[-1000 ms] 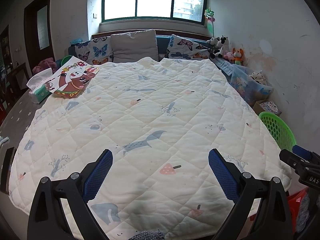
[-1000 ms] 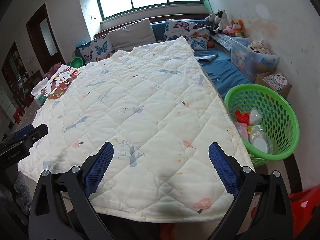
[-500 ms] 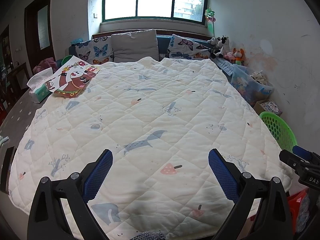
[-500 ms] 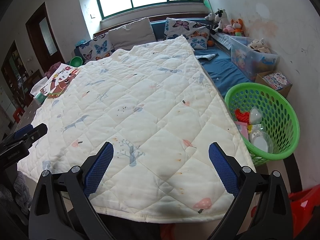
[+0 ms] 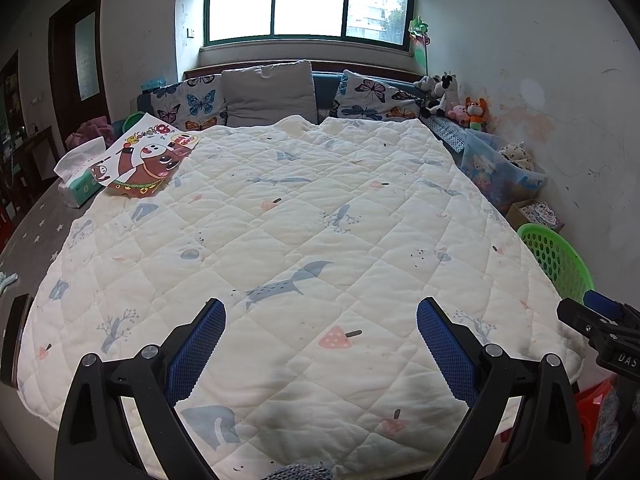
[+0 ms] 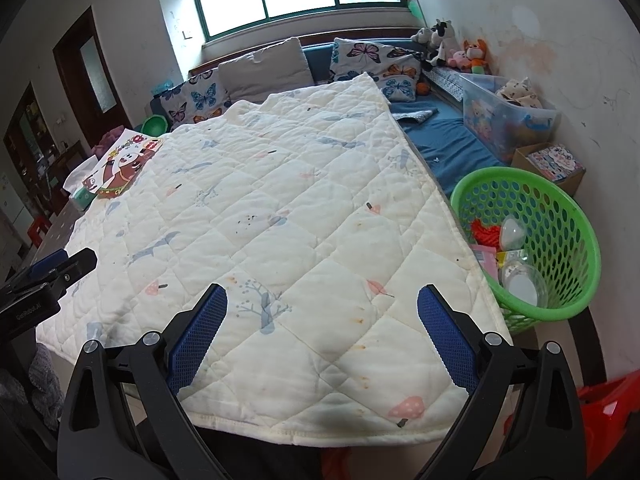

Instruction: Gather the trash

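A green mesh basket [image 6: 560, 208] stands on the floor at the right of the bed and holds a clear cup, wrappers and a red item. Its rim [image 5: 556, 248] also shows in the left wrist view. A white quilt [image 5: 304, 240] with animal prints covers the bed. My left gripper [image 5: 320, 340] hangs open over the quilt's near end, nothing between its blue pads. My right gripper [image 6: 322, 332] is open too, above the quilt's near right corner, left of the basket. Each gripper shows at the edge of the other's view.
A cartoon-printed bag [image 5: 144, 164] and a tissue pack [image 5: 78, 184] lie at the far left of the bed. Pillows [image 5: 268, 96] line the headboard. Stuffed toys [image 5: 460, 104], a clear storage box [image 6: 504, 116] and a cardboard box [image 6: 552, 164] sit along the right wall. A red stool [image 6: 608, 404] is near right.
Both views have drifted very slightly; the grippers stay open and nothing on the bed has moved.
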### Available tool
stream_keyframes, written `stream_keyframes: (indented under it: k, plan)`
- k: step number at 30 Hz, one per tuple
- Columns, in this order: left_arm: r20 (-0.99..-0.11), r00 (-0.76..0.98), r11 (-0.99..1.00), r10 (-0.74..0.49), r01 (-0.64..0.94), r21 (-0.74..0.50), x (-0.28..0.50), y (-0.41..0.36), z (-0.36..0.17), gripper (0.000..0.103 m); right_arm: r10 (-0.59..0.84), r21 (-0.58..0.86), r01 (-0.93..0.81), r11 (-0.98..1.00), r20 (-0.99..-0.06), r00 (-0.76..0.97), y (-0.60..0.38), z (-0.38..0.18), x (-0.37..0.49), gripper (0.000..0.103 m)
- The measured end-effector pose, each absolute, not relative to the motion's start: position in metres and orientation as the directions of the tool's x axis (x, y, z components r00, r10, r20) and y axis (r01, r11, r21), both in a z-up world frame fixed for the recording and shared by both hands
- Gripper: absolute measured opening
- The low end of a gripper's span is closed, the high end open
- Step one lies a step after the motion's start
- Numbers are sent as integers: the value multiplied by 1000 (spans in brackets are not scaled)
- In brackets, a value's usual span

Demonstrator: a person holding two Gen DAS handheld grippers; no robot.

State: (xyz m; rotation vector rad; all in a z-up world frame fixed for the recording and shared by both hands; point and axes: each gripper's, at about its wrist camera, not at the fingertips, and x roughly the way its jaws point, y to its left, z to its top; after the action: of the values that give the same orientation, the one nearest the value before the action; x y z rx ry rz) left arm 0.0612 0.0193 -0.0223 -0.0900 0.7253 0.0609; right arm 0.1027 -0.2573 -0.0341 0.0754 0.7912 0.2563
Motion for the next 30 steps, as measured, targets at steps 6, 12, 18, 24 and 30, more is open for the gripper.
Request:
stream_keyframes:
  k: [6,12,18,24,30]
  plan:
    - [-661,750,994,27,-89,-60,60,19,-22,93,257,157,-206,966,-688,679,-257,-33,101,95]
    - [-657,754,994,32,-92,-57,59,18,-20,93,256,156,-206,966,-686,681,-259,-32,102,95]
    - [-656,754,994,34,-93,-56,60,18,-20,93,257,156,-207,966,-686,681,-258,-32,101,95]
    - [-651,758,994,39,-96,-52,59,16,-18,93,257,157,-206,966,-685,682,-258,-32,101,95]
    - [-652,757,995,38,-90,-47,60,13,-18,93,257,161,-202,966,-683,684,-260,-33,100,95]
